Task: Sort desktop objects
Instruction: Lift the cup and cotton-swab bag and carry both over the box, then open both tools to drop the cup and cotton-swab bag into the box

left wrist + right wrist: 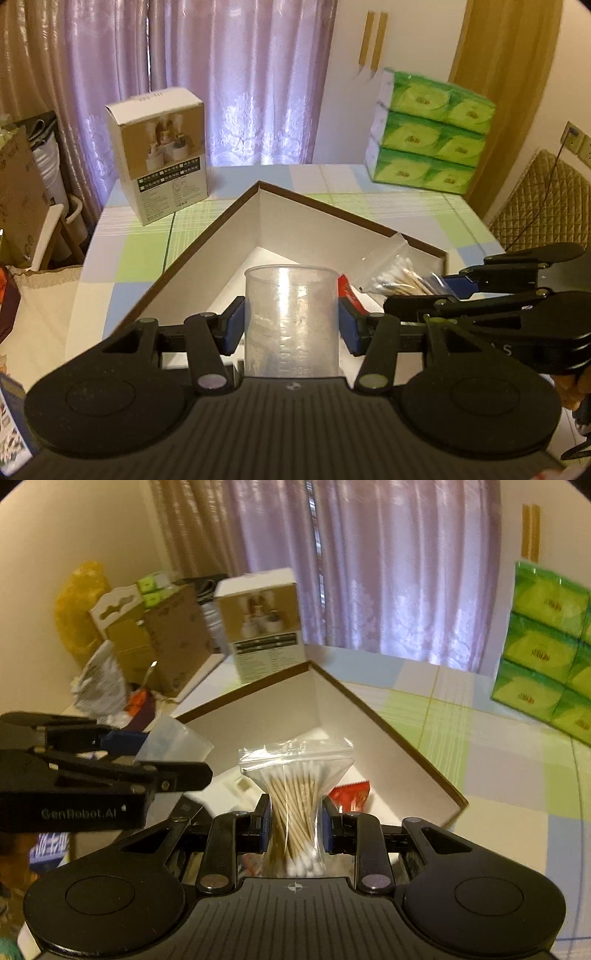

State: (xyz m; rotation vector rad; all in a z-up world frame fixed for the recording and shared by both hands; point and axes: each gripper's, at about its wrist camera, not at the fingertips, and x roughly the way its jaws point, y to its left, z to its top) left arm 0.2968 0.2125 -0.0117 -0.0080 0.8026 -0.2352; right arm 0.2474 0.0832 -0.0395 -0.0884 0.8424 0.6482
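Clear cup [291, 321] clamped upright in left gripper [291, 325] jaws, swab bag [295, 797] pinched in right gripper [294, 825] jaws, both poised over box [207, 236], seemingly for dropping in.

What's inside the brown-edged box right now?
Inside the brown-edged box: a red packet and a pale tray. The cotton swab bag and both hand-held grippers hide the rest of the floor.
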